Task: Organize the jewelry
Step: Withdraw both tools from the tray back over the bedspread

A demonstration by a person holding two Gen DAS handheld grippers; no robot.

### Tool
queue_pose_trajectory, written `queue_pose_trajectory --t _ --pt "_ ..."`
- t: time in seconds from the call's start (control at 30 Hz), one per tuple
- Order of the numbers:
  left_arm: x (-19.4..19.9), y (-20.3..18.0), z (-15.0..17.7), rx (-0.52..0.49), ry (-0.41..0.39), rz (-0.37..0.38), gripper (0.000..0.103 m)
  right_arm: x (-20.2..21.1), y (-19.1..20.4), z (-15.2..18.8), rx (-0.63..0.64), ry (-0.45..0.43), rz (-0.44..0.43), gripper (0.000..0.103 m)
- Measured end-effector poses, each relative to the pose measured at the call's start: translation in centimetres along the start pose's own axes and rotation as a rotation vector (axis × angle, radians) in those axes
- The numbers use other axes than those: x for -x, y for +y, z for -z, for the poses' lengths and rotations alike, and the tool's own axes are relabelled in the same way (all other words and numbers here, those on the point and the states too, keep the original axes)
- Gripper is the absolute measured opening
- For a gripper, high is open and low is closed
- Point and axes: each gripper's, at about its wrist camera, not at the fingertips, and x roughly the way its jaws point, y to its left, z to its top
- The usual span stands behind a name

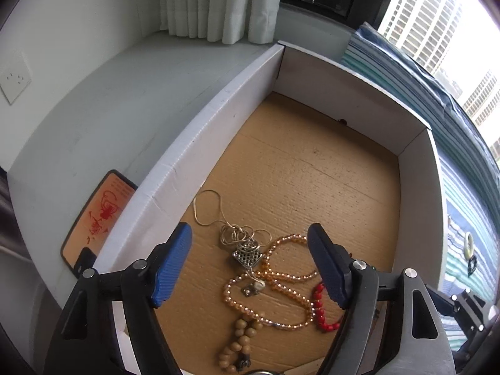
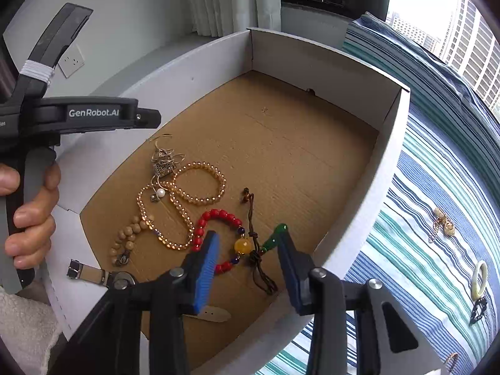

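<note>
A white cardboard box (image 1: 187,156) with a brown floor holds a heap of jewelry: a tangled silver chain with a pendant (image 1: 245,250), an amber bead strand (image 1: 281,284), a red bead bracelet (image 2: 218,215), a wooden bead bracelet (image 1: 240,340), a cord with a yellow bead (image 2: 243,245) and a green pendant (image 2: 275,236). My left gripper (image 1: 250,268) is open and empty above the chain and amber beads. My right gripper (image 2: 247,256) is open, its fingers either side of the yellow bead and cord.
A striped blue-green cloth (image 2: 437,265) lies right of the box with a pale ring (image 2: 479,279), a gold piece (image 2: 443,222) and a dark piece (image 2: 478,311) on it. A watch with a tan strap (image 2: 90,273) lies at the box's near edge. An orange card (image 1: 100,215) sits left of the box.
</note>
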Motion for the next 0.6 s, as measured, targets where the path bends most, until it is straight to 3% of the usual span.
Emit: queue_pose_trajectory --t 0.13,0.2,0.6 --pt "3.3 -1.6 1.6 -0.051 -0.069 -0.002 0.08 2.7 -1.1 0.6 -0.046 -0.061 -0.032 0.044" --pt "5.0 -2.7 2.7 -0.081 -0.106 -0.007 0.082 4.1 -1.8 1.0 -0.062 -0.085 -0.038 0.052" --pt "12.7 -10.7 8.1 -0.23 -0.244 0.014 0.085 11.9 -5.2 5.0 -0.118 -0.192 -0.056 0.052"
